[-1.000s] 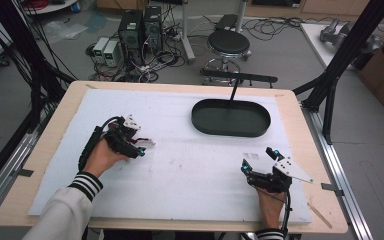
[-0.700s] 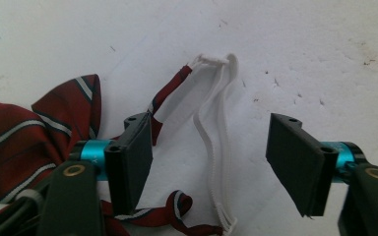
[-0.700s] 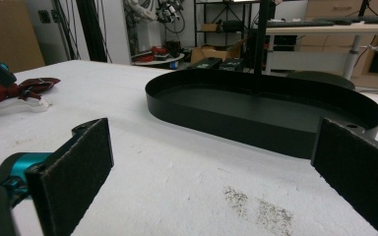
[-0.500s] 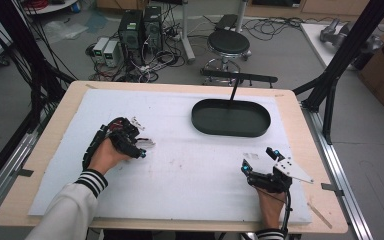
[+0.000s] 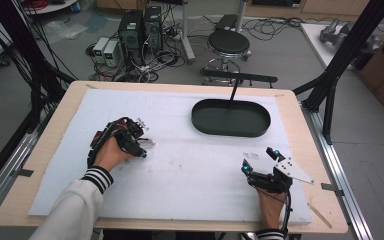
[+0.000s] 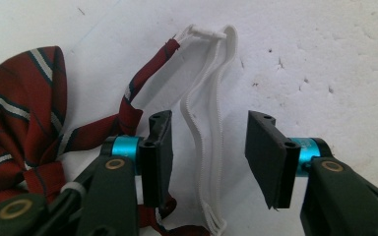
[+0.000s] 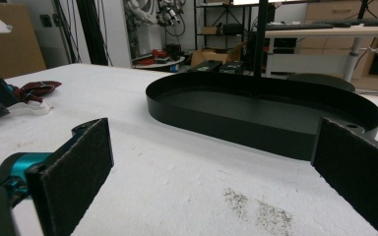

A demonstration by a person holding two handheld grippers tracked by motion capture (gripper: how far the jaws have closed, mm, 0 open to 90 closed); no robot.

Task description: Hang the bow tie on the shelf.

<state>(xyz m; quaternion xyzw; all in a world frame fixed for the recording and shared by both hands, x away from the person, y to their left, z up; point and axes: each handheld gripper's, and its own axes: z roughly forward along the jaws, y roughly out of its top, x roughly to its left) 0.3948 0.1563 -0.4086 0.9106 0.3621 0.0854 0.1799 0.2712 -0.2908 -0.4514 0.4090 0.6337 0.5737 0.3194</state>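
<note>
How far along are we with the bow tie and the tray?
Early. Nothing is in the black oval tray yet. In hand: the left gripper is open, its fingers either side of the white elastic strap of the striped red bow tie, not closed. The right gripper rests open. Left, probably: gripping, lifting and moving it to the tray.

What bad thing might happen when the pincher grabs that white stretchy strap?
The left gripper has its jaws open around the thin white strap; closing may pinch just one fold, which could slip out. Lifting by the strap might drag the striped red bow tie behind it, swinging or snagging on the way to the black tray.
</note>
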